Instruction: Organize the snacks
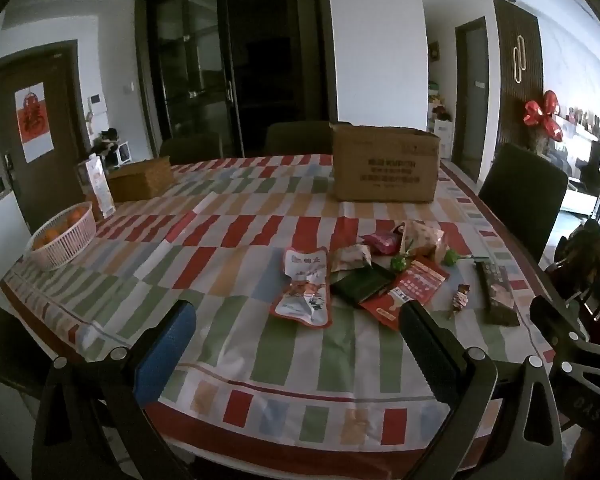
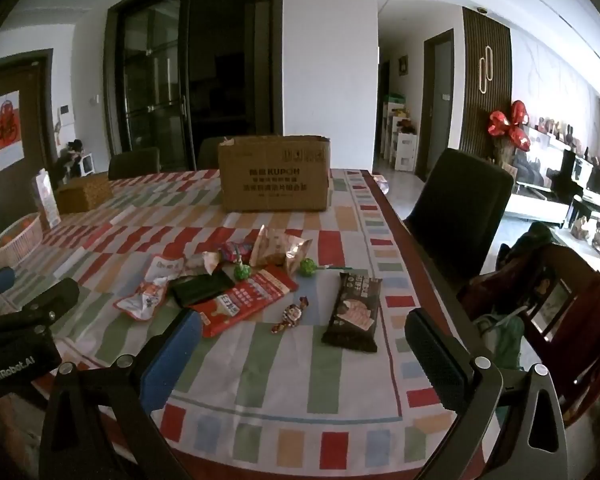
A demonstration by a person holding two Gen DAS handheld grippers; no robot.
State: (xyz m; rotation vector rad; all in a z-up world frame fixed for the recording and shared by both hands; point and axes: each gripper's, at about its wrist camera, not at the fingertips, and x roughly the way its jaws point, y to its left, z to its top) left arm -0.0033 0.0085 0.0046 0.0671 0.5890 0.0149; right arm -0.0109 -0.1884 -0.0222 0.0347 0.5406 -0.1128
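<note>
The box hides its inside, top facing away. Print on the snack packets is too small to read. In the right wrist view the fruit basket is half hidden behind the other gripper.

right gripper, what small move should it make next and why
Probably ease the right gripper forward and down toward the dark snack pack. Both grippers are open and empty, that pack lies apart from the pile, nearest this gripper, and the cardboard box stands open behind.
</note>
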